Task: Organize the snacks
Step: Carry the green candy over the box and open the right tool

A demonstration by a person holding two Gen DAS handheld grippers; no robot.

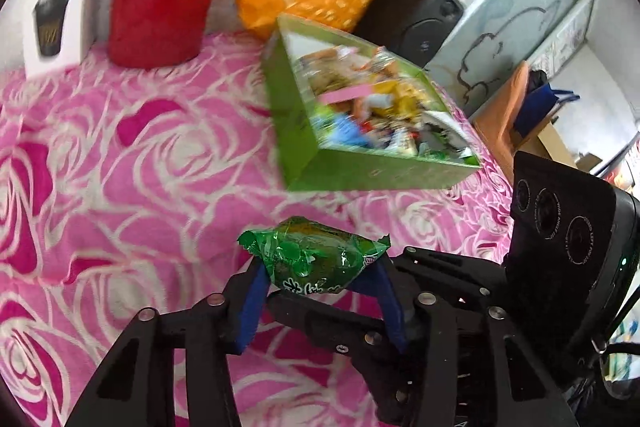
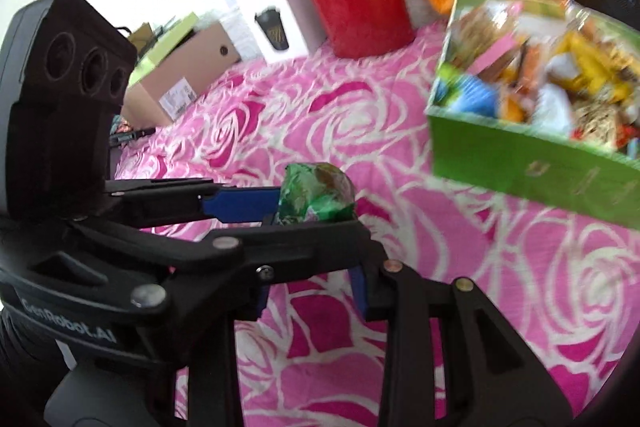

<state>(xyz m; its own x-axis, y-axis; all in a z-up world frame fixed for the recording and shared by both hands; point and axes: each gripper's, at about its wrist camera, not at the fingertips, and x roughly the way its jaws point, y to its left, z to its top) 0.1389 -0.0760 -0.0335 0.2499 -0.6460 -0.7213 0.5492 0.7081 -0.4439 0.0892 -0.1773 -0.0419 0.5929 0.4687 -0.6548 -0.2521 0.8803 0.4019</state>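
Green-wrapped snack pinched across its middle by left gripper jaws; right gripper jaws nearly closed, apparently empty. Likely light, crinkly, slippery, crushable; best gripped mid-body.

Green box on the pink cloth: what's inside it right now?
The green box is heaped with mixed wrapped snacks in yellow, blue, pink and white. Blur hides their labels, and the pile covers the bottom.

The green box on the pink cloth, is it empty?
No, the green box is filled with many mixed snack packets, while the left gripper holds a green wrapped snack in front of it.
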